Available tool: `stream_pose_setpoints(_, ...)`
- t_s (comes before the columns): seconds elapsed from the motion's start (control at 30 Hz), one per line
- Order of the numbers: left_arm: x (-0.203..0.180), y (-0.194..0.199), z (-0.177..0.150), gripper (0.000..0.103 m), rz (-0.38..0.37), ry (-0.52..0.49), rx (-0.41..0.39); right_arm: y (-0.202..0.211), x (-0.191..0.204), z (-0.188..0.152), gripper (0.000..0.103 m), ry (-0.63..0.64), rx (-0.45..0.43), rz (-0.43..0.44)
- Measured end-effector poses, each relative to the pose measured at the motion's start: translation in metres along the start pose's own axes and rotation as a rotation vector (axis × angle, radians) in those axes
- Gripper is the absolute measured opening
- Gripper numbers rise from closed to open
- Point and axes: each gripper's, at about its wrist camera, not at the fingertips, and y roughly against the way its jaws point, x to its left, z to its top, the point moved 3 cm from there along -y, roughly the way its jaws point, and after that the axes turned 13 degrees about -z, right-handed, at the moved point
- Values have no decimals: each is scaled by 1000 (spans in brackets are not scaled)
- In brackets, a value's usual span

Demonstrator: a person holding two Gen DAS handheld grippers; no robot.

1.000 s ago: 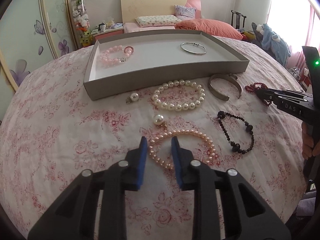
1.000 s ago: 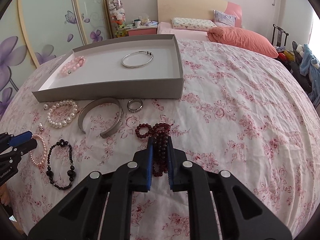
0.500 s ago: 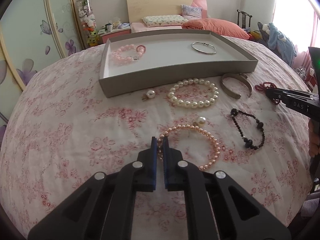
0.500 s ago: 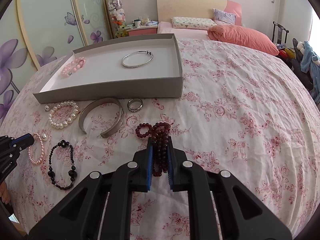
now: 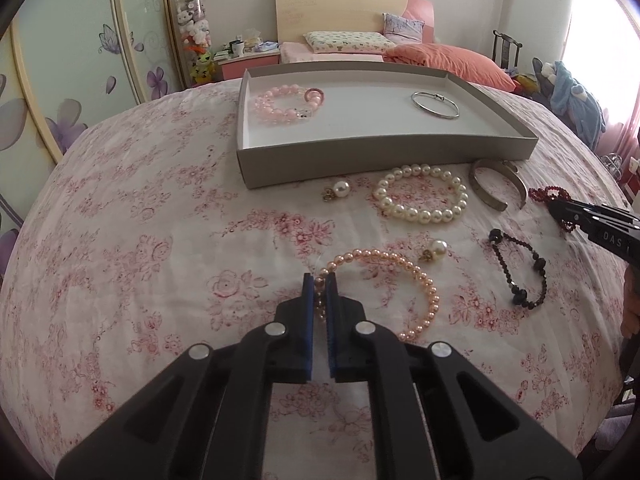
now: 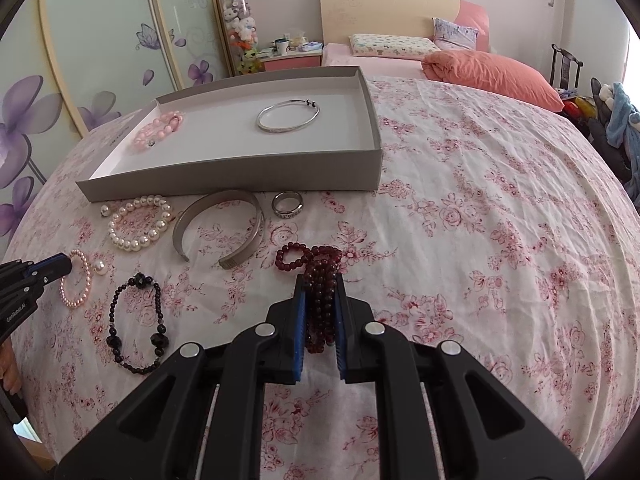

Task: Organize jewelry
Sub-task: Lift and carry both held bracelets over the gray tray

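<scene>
1. Tray (image 5: 384,162) lies ahead, beyond both of your grippers.
2. Left gripper (image 5: 320,286) is clamped on the pink pearl bracelet (image 5: 416,280), nearer the tray's left end.
3. Right gripper (image 6: 320,290) pinches the red bead strand (image 6: 320,276).

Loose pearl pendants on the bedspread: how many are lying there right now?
2. One pearl pendant lies just in front of the grey tray, left of the white pearl bracelet. The other lies by the pink pearl bracelet. None seems hidden.
</scene>
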Motion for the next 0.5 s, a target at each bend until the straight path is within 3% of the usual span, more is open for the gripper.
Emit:
stream_pose_setpoints(0.27,2,1,1,7,-15,23,-3,12,1,0,12,-15,-39,22)
stream_pose_setpoints(0.5,4,16,5,6,-45,47,-64,34,7,6,11,-7,-116,40)
